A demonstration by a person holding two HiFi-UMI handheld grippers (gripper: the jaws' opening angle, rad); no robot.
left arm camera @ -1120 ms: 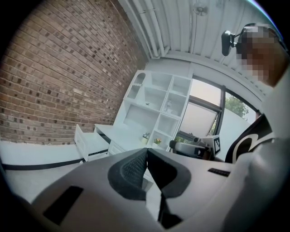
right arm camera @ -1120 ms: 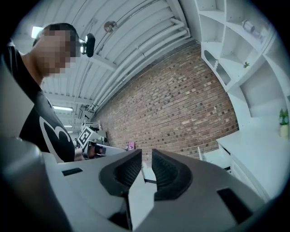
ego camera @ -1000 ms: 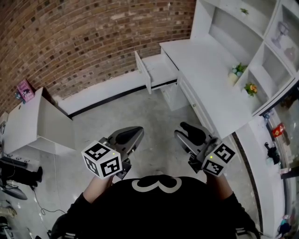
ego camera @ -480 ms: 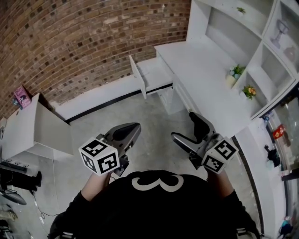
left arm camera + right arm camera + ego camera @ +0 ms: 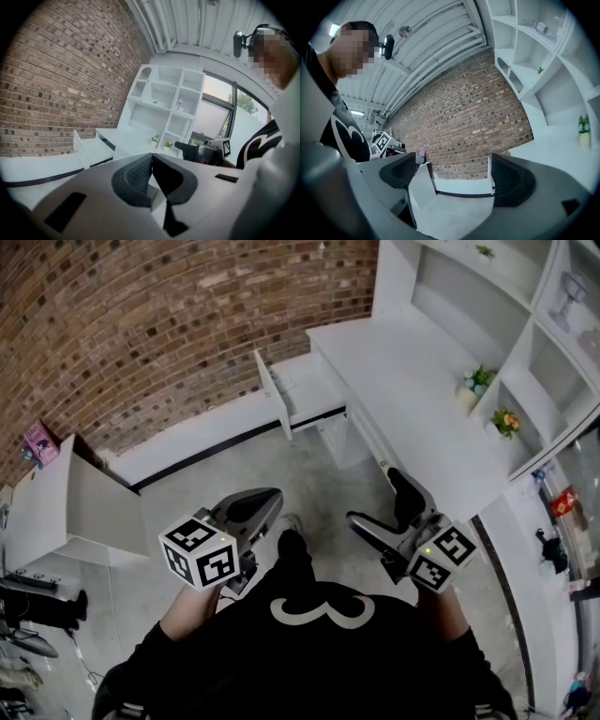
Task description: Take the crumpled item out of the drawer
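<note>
Grey right claw [image 5: 375, 498] opening empty, jaws wider than a second ago.

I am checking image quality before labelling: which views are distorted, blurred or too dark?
Head view: evenly lit and sharp, but the brick wall curves from lens distortion. Left gripper view: fisheye, black corners; the shut left gripper looks soft. Right gripper view: same fisheye; the right gripper, its jaws opening around nothing, looks sharp.
</note>
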